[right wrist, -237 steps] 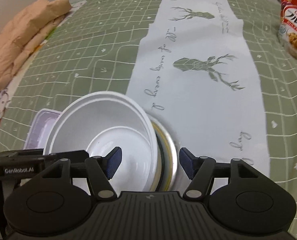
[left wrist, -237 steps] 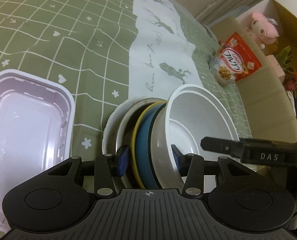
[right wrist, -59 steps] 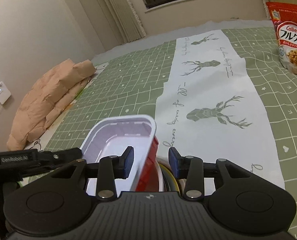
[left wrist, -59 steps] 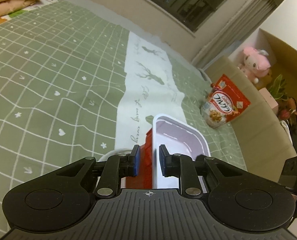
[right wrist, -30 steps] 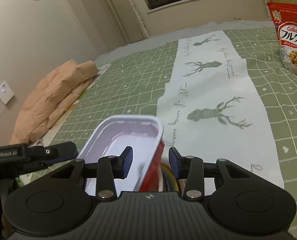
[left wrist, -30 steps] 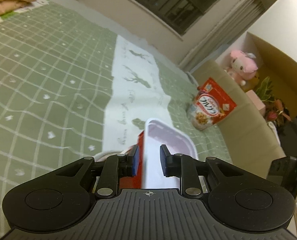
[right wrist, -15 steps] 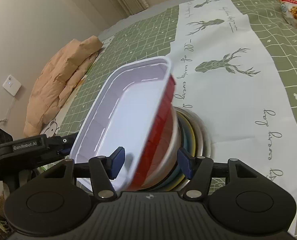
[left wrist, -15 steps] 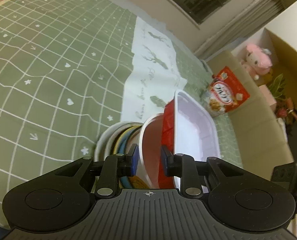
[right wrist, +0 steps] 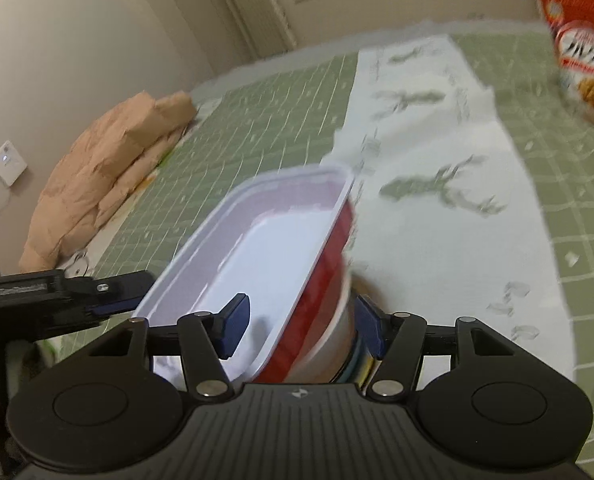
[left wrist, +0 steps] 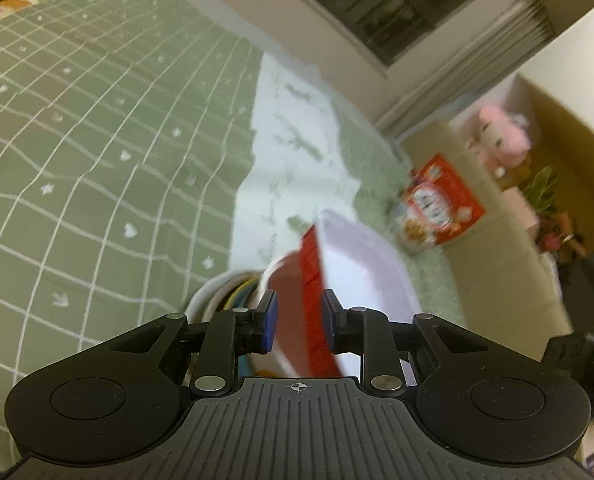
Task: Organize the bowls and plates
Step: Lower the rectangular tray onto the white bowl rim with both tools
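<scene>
In the left wrist view, the left hand-held gripper sits at lower centre of the frame, its blue pads pinching the wall of a red container with a white inside. One pad lies on the red outer side, the other on the pale inner side. The container stands tilted, its rim rising toward the upper right of centre. Just left of it, at the lower middle, the rims of a stack of plates and bowls show in white, yellow and blue, leaning together on edge.

In the right wrist view, the right hand-held gripper is spread wide at lower centre. Its left pad hangs inside the container without pressing it, and its right pad stands beyond the stack. The container and stack lie between the pads, with the container leaning against the stack.

Everything rests on a bed with a green checked cover and a white deer-print runner. A red cereal bag stands at the right of the left view. A folded peach blanket lies at the left of the right view. Both frames are blurred.
</scene>
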`<state>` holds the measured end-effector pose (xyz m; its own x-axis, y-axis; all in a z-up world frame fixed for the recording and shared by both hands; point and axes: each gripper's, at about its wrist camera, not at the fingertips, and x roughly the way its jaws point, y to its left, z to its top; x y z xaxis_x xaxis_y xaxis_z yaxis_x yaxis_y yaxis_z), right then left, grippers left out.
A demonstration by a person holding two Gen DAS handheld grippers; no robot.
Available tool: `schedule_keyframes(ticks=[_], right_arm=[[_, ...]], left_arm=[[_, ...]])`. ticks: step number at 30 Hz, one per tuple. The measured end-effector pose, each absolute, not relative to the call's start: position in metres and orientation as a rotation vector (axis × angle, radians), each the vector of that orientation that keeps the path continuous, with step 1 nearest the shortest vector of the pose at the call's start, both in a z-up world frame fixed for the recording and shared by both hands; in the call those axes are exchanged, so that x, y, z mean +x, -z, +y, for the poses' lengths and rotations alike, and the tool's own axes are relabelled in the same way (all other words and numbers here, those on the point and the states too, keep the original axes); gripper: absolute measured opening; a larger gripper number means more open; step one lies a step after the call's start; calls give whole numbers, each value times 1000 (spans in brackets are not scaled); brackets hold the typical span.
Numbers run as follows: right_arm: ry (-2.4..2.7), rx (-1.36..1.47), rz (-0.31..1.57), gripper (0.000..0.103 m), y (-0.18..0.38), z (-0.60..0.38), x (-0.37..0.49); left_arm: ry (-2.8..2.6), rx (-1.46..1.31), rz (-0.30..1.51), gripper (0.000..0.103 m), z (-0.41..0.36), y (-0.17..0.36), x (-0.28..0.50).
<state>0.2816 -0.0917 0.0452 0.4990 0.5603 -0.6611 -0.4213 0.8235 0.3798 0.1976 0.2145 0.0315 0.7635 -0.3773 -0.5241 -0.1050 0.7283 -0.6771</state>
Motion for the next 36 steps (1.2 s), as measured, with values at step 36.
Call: schedule_keyframes(ticks=[36], right_arm=[[-622, 139, 767, 52, -61, -80, 265]], left_arm=[[153, -609, 652, 23, 190, -65, 196]])
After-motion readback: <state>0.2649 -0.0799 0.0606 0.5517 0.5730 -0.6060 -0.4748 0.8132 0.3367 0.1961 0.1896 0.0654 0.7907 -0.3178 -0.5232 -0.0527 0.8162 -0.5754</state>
